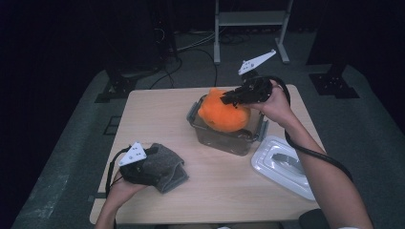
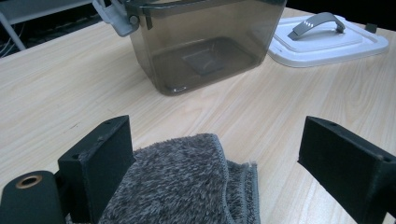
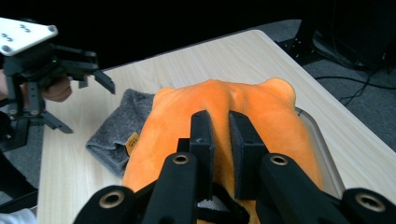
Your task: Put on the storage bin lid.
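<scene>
Pinching a fold of the orange plush toy (image 1: pixel 223 113), the right gripper (image 1: pixel 233 98) sits at upper centre-right of the high view, jaws clenched on the fabric; in the right gripper view the two black jaws stand close together at lower centre with orange plush (image 3: pixel 219 112) squeezed between them. The toy lies partly inside the smoky clear plastic bin (image 1: pixel 224 138), bulging over its rim, in the middle of the high view (how deep it sits, cannot tell). The bin stands on the wooden table (image 1: pixel 157 109), lid off: the white lid (image 1: pixel 282 164) with grey handle lies flat at lower right of the high view, just beside the bin, not touching it as far as visible. At lower left of the high view the left gripper (image 1: pixel 143 167) rests over a folded grey towel (image 1: pixel 169 167). In the left gripper view its jaws are spread wide, released, with the grey towel (image 2: pixel 182 182) lying between them at bottom centre; the left jaw looks to touch the towel's edge, the right jaw stands clear of it. Same view shows the bin (image 2: pixel 201 51) at upper centre, with a grey latch at its left corner, and the lid (image 2: pixel 327 39) at upper right. The right gripper view also shows the towel (image 3: pixel 119 133) at centre left, with the left gripper (image 3: pixel 70 100) above it.
</scene>
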`<state>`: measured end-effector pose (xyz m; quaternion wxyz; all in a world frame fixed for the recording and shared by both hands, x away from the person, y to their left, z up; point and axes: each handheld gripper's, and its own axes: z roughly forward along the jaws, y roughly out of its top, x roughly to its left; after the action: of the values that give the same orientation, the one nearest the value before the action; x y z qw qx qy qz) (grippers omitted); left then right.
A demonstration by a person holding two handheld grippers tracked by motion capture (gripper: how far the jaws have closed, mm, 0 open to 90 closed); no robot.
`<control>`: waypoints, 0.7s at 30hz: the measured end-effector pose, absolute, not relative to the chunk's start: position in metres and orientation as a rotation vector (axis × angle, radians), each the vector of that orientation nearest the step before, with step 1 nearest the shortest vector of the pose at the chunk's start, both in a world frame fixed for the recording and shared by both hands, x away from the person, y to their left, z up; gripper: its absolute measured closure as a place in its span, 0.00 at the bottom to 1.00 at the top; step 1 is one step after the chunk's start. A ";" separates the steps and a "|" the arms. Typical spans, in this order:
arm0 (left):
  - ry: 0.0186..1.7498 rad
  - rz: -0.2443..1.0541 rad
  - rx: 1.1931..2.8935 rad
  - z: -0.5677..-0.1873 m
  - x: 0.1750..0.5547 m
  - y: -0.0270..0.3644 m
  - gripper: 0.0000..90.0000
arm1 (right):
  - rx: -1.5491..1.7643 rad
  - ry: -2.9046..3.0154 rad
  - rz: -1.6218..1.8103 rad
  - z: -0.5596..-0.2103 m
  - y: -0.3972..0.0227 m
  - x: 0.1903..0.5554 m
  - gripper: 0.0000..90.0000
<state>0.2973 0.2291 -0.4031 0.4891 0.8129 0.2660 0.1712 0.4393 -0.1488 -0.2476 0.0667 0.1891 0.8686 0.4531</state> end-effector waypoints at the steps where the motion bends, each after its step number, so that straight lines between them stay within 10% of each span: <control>1: 0.645 0.416 1.975 -0.403 0.297 0.229 0.10 | 0.574 2.615 1.363 -0.248 -0.149 0.440 0.89; 21: 0.630 0.400 1.975 -0.404 0.300 0.227 0.10 | 0.656 2.612 1.336 -0.265 -0.154 0.464 0.89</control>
<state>0.2995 0.2272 -0.4041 0.4926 0.8141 0.2598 0.1650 0.4641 -0.1537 -0.2654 0.0676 0.2177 0.8669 0.4433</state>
